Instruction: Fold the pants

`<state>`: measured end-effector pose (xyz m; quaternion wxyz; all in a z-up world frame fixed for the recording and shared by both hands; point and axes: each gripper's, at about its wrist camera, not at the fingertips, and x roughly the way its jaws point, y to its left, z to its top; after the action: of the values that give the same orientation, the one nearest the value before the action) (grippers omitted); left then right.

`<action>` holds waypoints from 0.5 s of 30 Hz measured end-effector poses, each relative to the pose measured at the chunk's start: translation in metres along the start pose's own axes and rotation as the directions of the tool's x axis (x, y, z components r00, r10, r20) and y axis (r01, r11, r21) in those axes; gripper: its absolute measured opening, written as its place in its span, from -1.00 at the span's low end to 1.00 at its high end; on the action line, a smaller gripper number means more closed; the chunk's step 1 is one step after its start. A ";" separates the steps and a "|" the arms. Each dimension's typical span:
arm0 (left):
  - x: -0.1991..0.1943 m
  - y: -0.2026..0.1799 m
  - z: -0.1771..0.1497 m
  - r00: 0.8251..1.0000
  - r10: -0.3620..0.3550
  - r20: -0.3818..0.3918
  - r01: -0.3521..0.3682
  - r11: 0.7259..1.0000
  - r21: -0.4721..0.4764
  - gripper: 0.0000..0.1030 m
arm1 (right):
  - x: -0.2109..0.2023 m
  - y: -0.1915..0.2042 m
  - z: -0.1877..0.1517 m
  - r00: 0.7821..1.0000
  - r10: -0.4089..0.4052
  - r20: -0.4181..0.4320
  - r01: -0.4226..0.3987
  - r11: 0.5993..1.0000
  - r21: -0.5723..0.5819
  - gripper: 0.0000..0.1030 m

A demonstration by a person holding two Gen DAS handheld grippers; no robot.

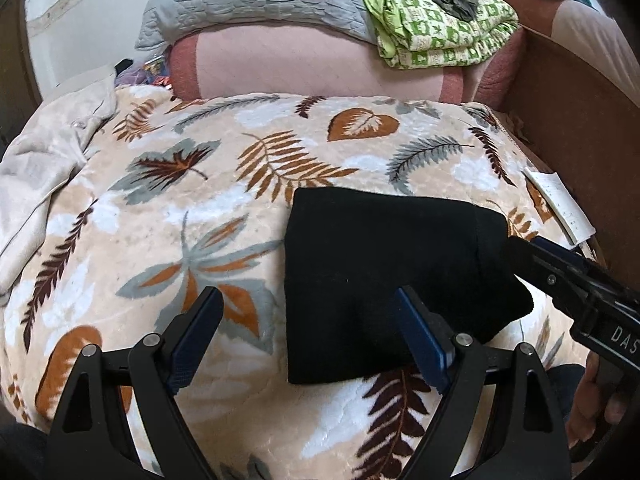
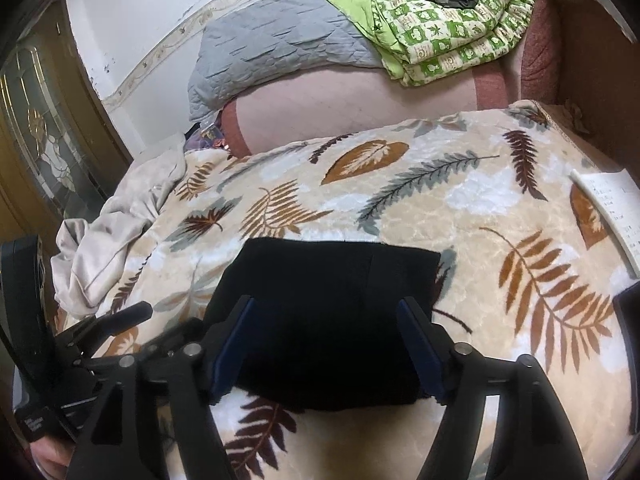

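Note:
The black pants (image 1: 384, 276) lie folded into a compact rectangle on the leaf-patterned blanket (image 1: 224, 184). They also show in the right wrist view (image 2: 328, 320). My left gripper (image 1: 308, 300) is open and empty, hovering over the left edge of the folded pants. My right gripper (image 2: 324, 308) is open and empty, its blue pads astride the near part of the pants. The right gripper also shows in the left wrist view (image 1: 560, 264), at the pants' right end. The left gripper shows at the left of the right wrist view (image 2: 132, 320).
A crumpled beige garment (image 1: 48, 160) lies at the blanket's left side. A pink cushion (image 1: 312, 64) with a grey quilt (image 1: 256, 0) and a green patterned quilt (image 1: 440, 28) sits behind. A brown board (image 1: 568, 128) and a white paper (image 1: 560, 204) are on the right.

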<state>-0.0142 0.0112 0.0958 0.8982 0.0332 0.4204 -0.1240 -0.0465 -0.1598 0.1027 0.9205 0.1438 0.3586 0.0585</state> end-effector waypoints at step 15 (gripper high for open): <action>0.053 0.002 0.012 0.997 -0.082 -0.005 0.082 0.997 -0.017 0.70 | 0.020 -0.013 0.002 0.995 -0.097 -0.001 0.097 0.995 0.002 0.47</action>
<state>0.0282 0.0009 0.0630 0.8915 0.0089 0.4249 -0.1570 -0.0301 -0.1683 0.0869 0.9220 0.1271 0.3655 0.0134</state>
